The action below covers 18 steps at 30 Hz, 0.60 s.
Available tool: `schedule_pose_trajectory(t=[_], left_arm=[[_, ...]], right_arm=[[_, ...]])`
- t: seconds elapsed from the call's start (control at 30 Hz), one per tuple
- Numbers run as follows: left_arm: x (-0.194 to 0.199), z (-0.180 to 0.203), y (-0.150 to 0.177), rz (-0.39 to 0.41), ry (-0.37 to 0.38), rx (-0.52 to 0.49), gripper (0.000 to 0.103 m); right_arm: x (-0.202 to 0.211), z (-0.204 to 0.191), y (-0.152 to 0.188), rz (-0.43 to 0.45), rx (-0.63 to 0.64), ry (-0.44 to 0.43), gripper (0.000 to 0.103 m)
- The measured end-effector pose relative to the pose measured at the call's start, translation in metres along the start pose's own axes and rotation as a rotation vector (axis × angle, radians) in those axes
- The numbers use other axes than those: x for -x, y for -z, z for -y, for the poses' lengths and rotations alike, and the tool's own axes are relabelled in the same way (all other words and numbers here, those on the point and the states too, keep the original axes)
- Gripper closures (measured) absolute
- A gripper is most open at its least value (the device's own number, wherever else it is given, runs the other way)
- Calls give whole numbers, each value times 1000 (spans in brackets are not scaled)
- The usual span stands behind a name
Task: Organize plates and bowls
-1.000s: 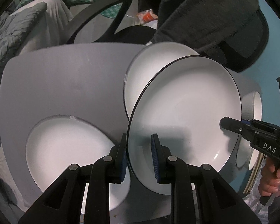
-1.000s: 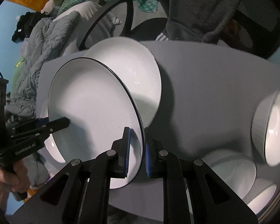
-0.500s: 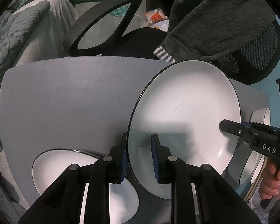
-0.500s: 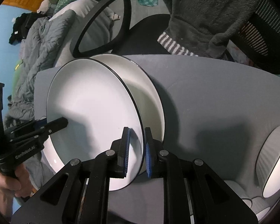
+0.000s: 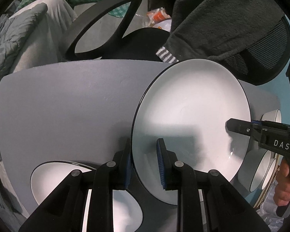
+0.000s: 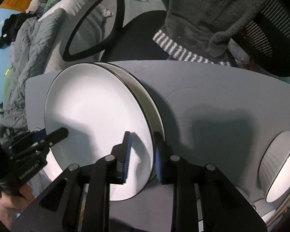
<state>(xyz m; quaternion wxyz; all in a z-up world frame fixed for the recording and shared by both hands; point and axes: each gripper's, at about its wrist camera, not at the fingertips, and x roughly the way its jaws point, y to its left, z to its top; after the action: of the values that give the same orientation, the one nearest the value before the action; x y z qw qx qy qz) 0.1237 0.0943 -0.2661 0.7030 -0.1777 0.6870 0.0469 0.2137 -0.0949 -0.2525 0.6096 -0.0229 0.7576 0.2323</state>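
A large white plate with a black rim lies on top of a second white plate on the grey table. My left gripper straddles its near rim with the jaws open. My right gripper straddles the opposite rim, its jaws apart around the edge. Each gripper shows in the other's view: the right one in the left wrist view, the left one in the right wrist view. Another white plate lies on the table below my left gripper.
White ribbed bowls stand at the table's right side, also seen in the left wrist view. A black office chair draped with a dark grey garment stands behind the table. Grey bedding lies at the far left.
The held plate has come down onto the plate beneath it, almost covering it. Both grippers' jaws have widened around its rim; both cameras have dropped lower toward the table.
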Motion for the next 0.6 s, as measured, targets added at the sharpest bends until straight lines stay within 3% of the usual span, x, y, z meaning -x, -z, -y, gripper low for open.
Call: schedule_pose_trajectory(t=[0.2,0.43,0.6], left_arm=[[3,4,2,6,-24,-25,80],[4,9,8,3,-50,-60,80],[8,4,10,-11,-50,-23,77]], right_arm=[[-3,-6,-5,-33,-42,41,67],[-1,-21,-2,-29,17,137,63],[2,-26,1,-22,44,178,59]])
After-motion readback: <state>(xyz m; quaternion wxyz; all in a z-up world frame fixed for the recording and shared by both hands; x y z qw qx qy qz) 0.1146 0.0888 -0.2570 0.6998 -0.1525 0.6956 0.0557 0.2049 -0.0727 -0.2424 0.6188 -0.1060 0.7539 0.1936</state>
